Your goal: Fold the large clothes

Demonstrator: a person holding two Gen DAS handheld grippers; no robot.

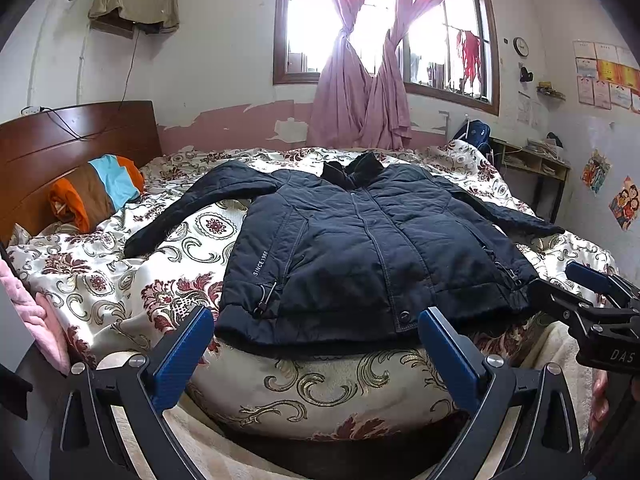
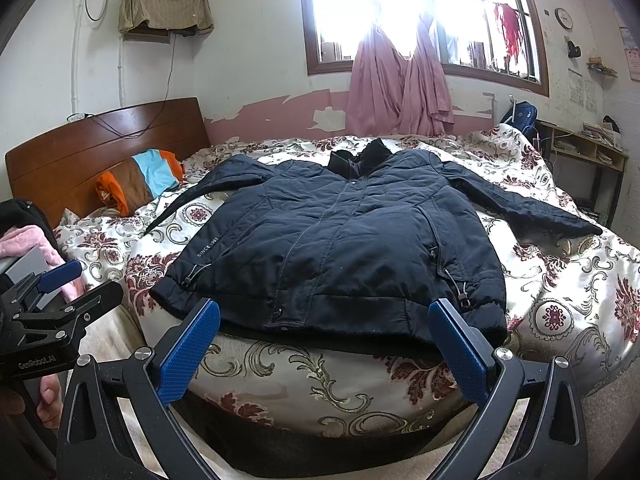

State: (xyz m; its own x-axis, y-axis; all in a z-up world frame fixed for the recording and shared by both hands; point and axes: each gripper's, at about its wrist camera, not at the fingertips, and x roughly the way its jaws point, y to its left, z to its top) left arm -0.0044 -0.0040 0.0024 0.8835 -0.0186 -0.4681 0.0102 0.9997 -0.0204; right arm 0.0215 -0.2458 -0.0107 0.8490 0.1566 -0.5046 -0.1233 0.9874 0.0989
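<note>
A dark navy padded jacket (image 1: 360,248) lies flat and face up on the bed, zipped, collar toward the window, both sleeves spread out to the sides. It also shows in the right wrist view (image 2: 340,248). My left gripper (image 1: 316,344) is open and empty, just in front of the jacket's hem near its left half. My right gripper (image 2: 326,340) is open and empty, in front of the hem near its right half. The right gripper also shows at the right edge of the left wrist view (image 1: 560,280).
The bed has a floral cream and maroon quilt (image 1: 120,280) and a wooden headboard (image 1: 80,140). A striped orange, brown and blue pillow (image 1: 100,192) lies by the headboard. Pink cloth (image 1: 36,312) sits at the left. A desk (image 1: 532,168) stands at the far right.
</note>
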